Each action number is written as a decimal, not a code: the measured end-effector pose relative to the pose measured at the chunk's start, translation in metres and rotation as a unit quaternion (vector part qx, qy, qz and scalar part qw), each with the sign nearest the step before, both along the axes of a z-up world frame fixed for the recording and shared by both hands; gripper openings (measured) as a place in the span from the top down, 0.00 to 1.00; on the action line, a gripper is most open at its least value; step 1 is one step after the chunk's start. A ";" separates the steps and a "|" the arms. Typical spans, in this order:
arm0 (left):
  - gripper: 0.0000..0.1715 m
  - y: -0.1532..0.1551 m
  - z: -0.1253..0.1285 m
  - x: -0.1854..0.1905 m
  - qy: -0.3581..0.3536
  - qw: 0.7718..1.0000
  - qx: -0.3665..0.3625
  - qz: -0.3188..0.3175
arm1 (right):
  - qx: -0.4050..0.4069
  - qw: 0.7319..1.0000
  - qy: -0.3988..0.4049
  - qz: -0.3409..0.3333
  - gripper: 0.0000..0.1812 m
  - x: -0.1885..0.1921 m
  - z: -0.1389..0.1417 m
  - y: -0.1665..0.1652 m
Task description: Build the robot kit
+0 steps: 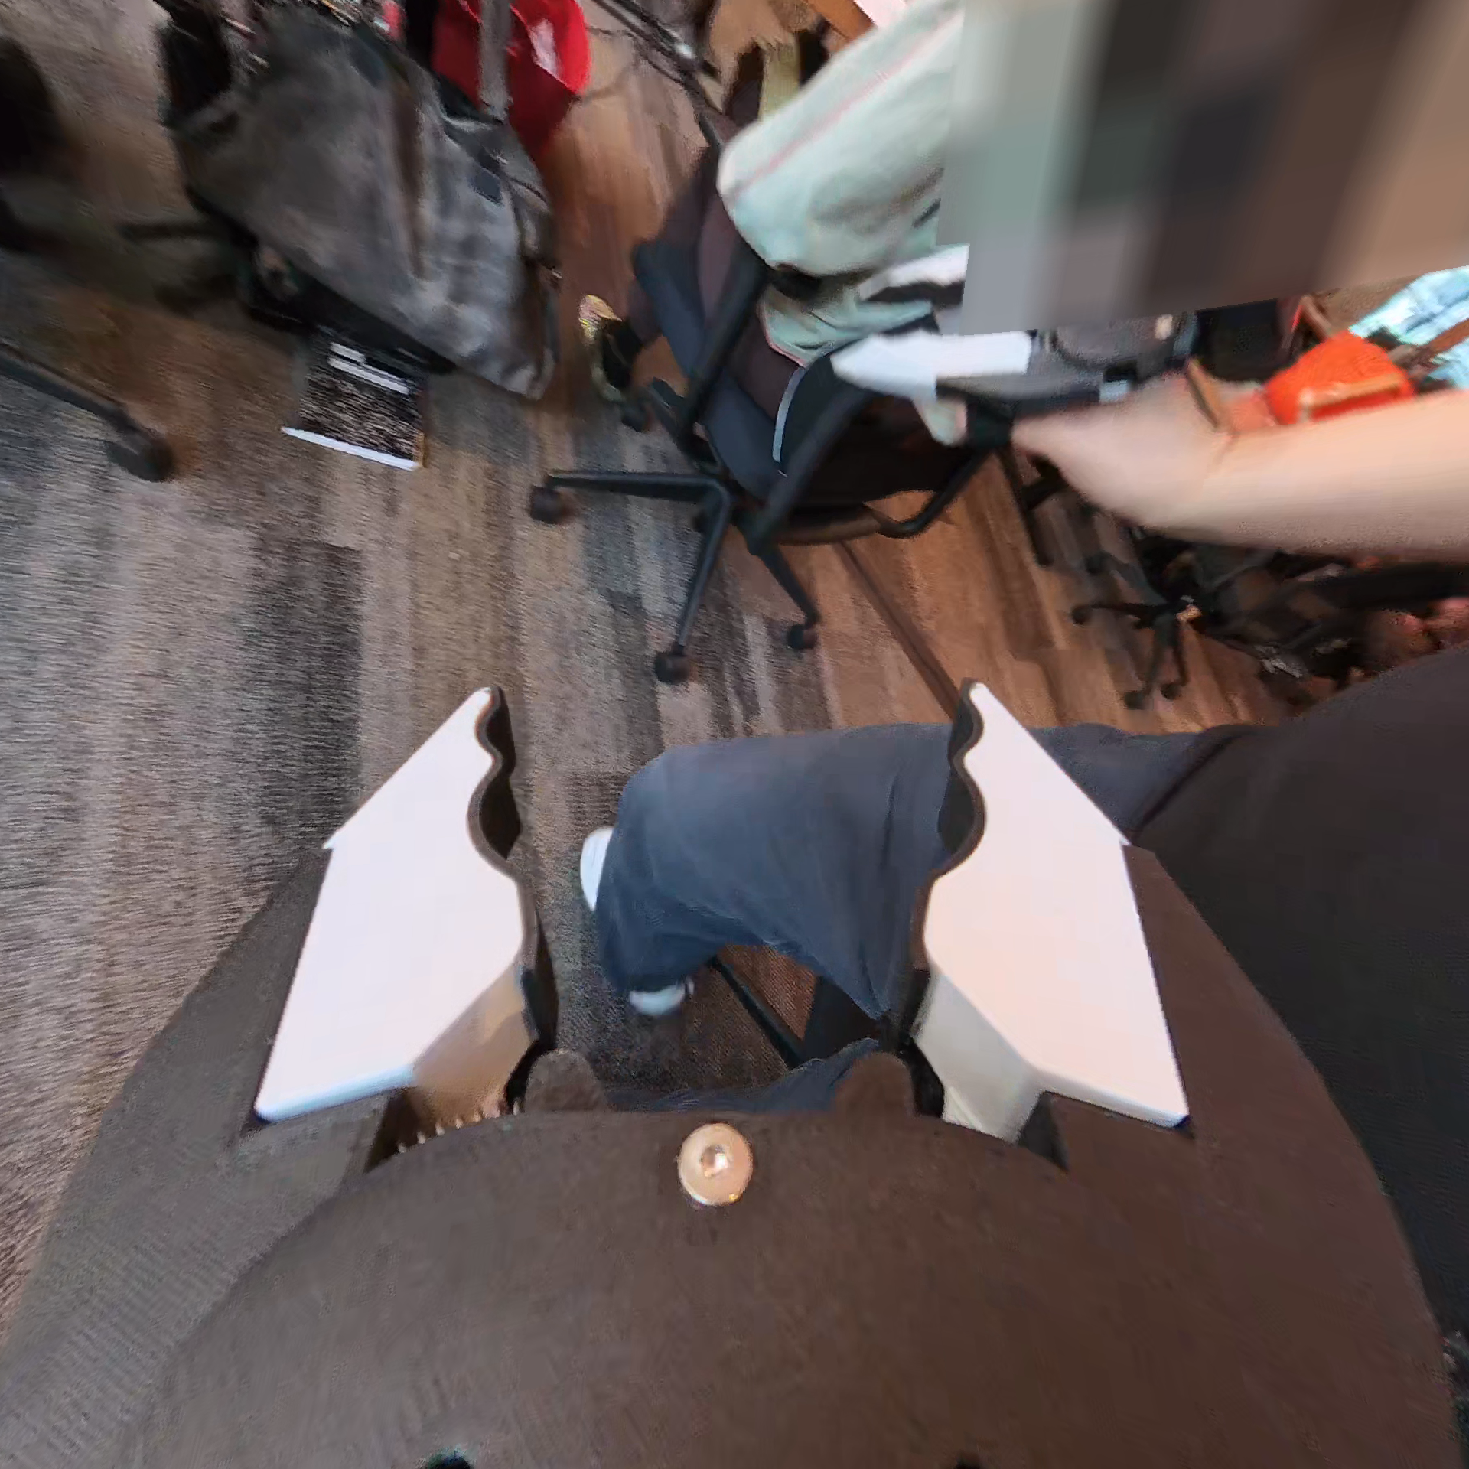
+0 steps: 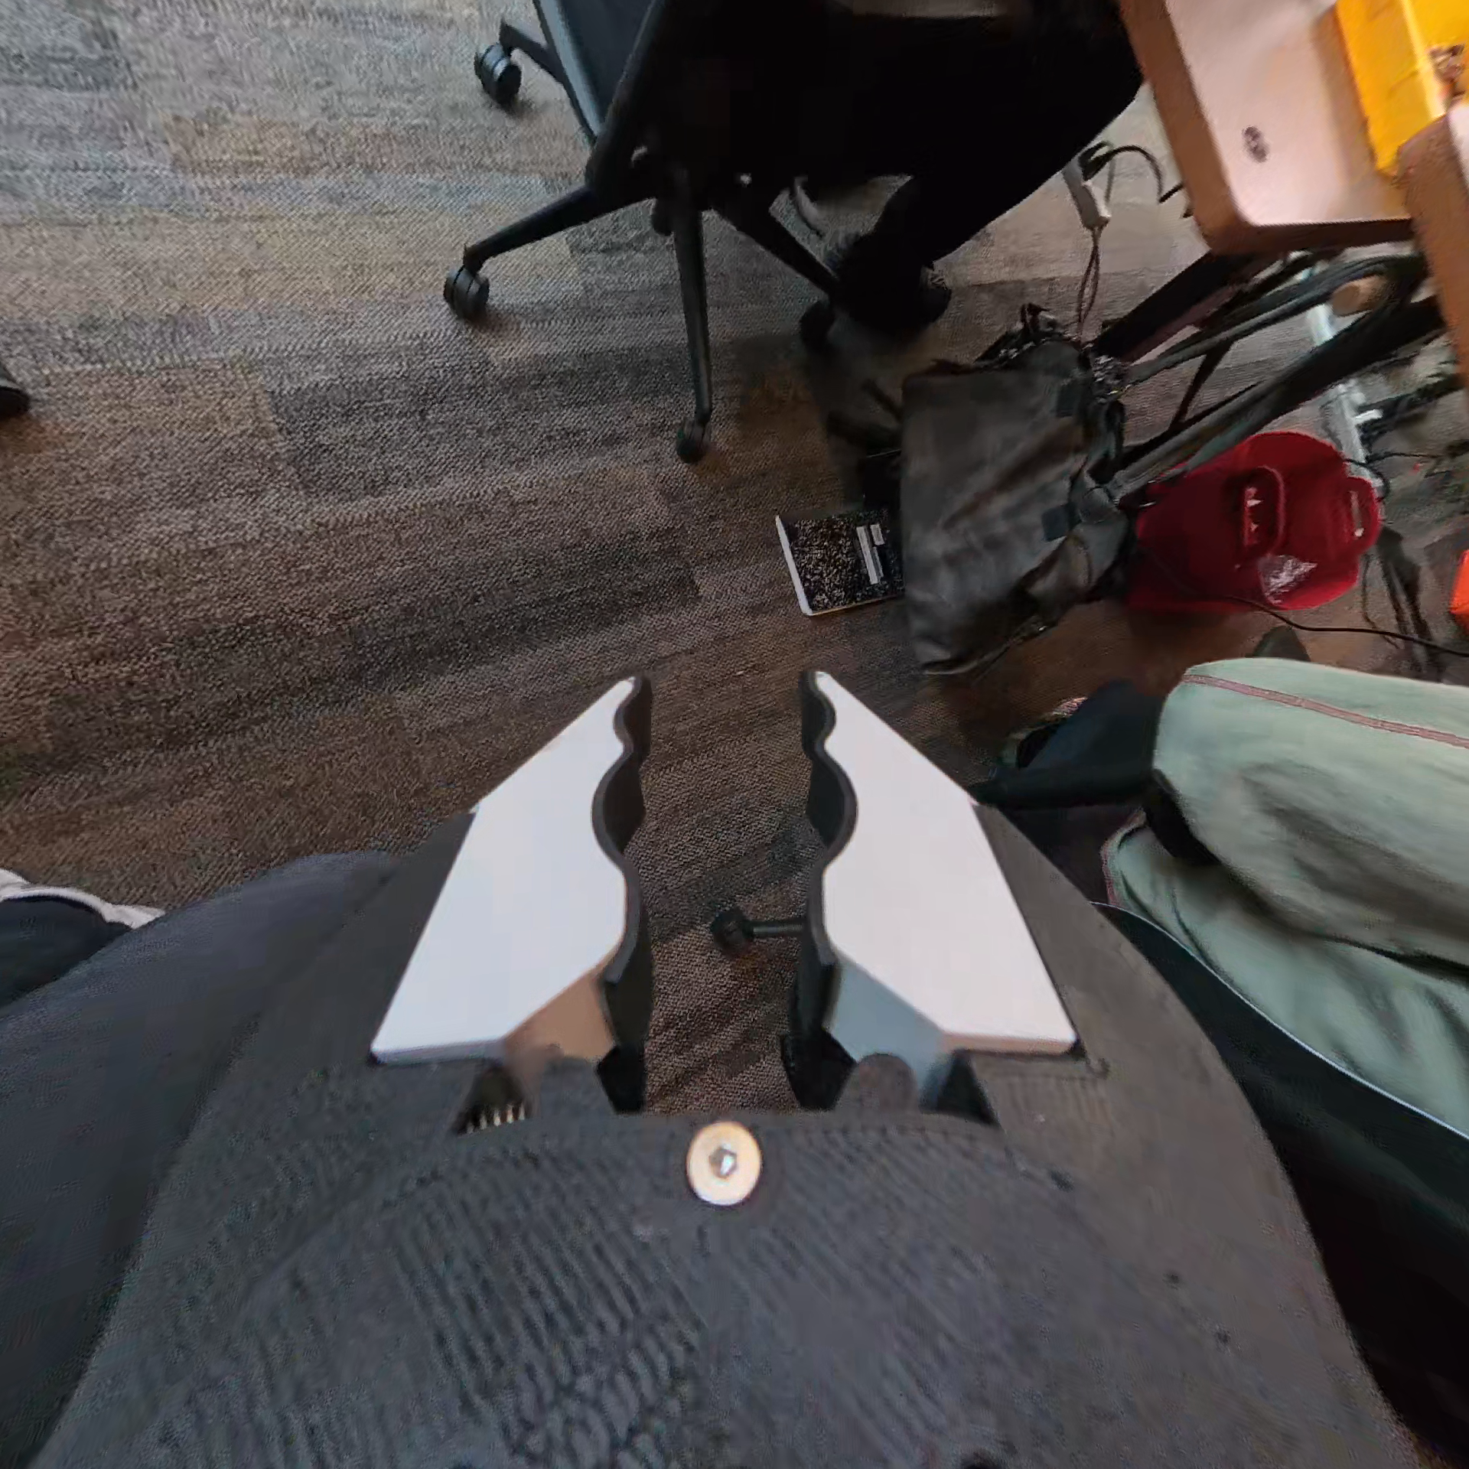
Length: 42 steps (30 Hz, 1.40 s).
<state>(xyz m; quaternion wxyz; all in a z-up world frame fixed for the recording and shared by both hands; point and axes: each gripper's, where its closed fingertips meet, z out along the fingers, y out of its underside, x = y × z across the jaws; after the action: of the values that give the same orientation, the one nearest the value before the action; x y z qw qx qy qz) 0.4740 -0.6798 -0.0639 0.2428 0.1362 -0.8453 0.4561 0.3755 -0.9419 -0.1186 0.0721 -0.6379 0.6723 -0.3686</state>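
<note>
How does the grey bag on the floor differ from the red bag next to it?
The slouched grey fabric bag is larger and dull; the bright red fabric bag is smaller and sits farther from the speckled black-and-white notebook, which touches the grey one. Both rest on the grey carpet, side by side.

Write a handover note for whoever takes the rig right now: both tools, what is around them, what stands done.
Left tool: open wide, empty, pointing down at the carpet above a knee in dark trousers. A chair stands ahead; a bare forearm crosses at the right.
Right tool: open with a narrower gap, empty, above carpet. Nearest ahead: a notebook on the floor, beside a grey bag and a red bag.
Done: nothing held or touched by either tool.
Left: the pictures do not show it.
</note>
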 end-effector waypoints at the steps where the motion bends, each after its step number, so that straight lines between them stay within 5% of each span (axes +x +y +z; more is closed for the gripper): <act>1: 0.37 -0.004 0.004 0.012 -0.006 1.000 0.003 0.017 | 0.010 1.000 0.008 0.010 0.79 0.002 -0.012 -0.003; 8: 0.37 -0.039 -0.001 0.068 -0.060 0.979 0.040 0.192 | 0.031 0.992 0.102 0.074 0.81 0.023 -0.128 -0.091; 11: 0.39 -0.060 -0.017 0.076 -0.057 0.959 0.050 0.272 | 0.036 0.989 0.120 0.082 0.82 0.020 -0.158 -0.128; 19: 0.42 -0.136 -0.018 0.089 -0.088 0.955 0.050 0.280 | 0.080 0.982 0.150 0.081 0.81 -0.012 -0.190 -0.142; 24: 0.43 -0.154 -0.008 0.099 -0.106 0.955 0.017 0.276 | 0.088 0.984 0.132 0.087 0.82 0.003 -0.176 -0.143; 28: 0.46 -0.126 0.007 0.100 -0.100 0.929 -0.006 0.357 | 0.082 0.969 0.090 0.216 0.83 0.071 -0.139 -0.114; 31: 0.45 -0.078 0.014 0.097 -0.125 0.892 0.016 0.435 | 0.131 0.930 0.028 0.342 0.84 0.140 -0.092 -0.051; 38: 0.47 0.085 0.047 0.072 -0.186 0.740 0.016 0.647 | 0.088 0.834 -0.050 0.542 0.84 0.299 -0.022 0.105; 42: 0.49 0.164 0.048 0.030 -0.204 0.643 0.040 0.738 | 0.092 0.780 -0.074 0.615 0.84 0.347 0.005 0.213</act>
<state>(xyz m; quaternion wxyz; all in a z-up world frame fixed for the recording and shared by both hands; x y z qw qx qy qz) 0.5038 -0.5153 -0.0162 -0.3580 0.6277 -0.5102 0.4663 0.7229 -0.7292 -0.1140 0.3912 -0.8770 0.1610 -0.2281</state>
